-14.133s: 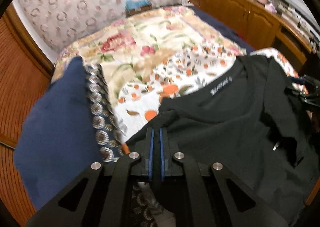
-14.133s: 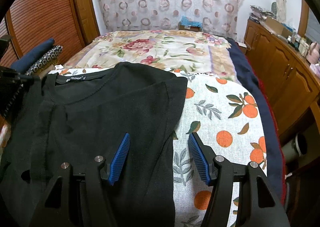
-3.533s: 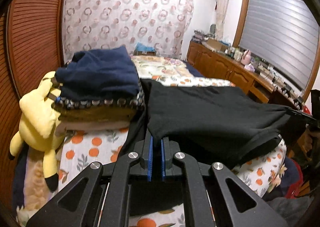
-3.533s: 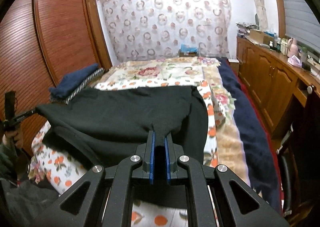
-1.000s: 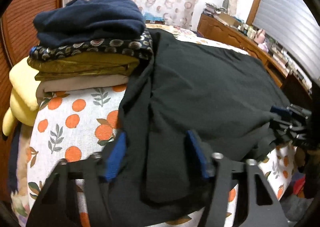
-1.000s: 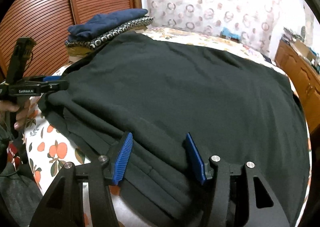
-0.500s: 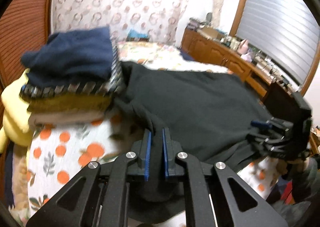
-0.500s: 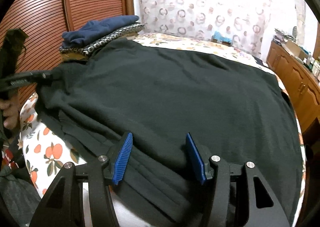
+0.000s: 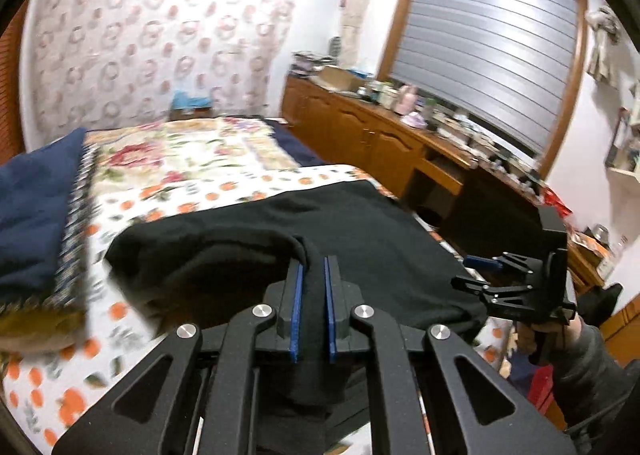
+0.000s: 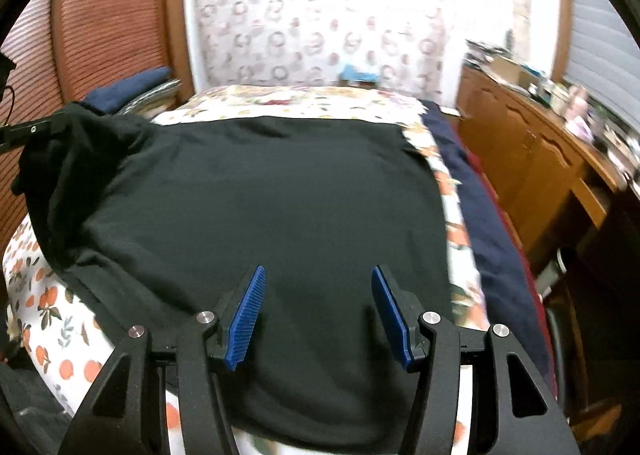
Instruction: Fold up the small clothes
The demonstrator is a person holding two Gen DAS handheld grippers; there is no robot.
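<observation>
Only black garment (image 10: 280, 195) on bed (image 10: 36, 295)

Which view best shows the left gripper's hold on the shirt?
Left wrist view: the left gripper pinches a raised fold of the shirt front and centre. Right wrist view shows only its tip at the far left edge, with bunched cloth lifted there.

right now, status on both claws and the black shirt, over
Left claw shut on black shirt, corner lifted off the bed. Right claw open above the shirt, gripping nothing. Folded stack close on the left.
</observation>
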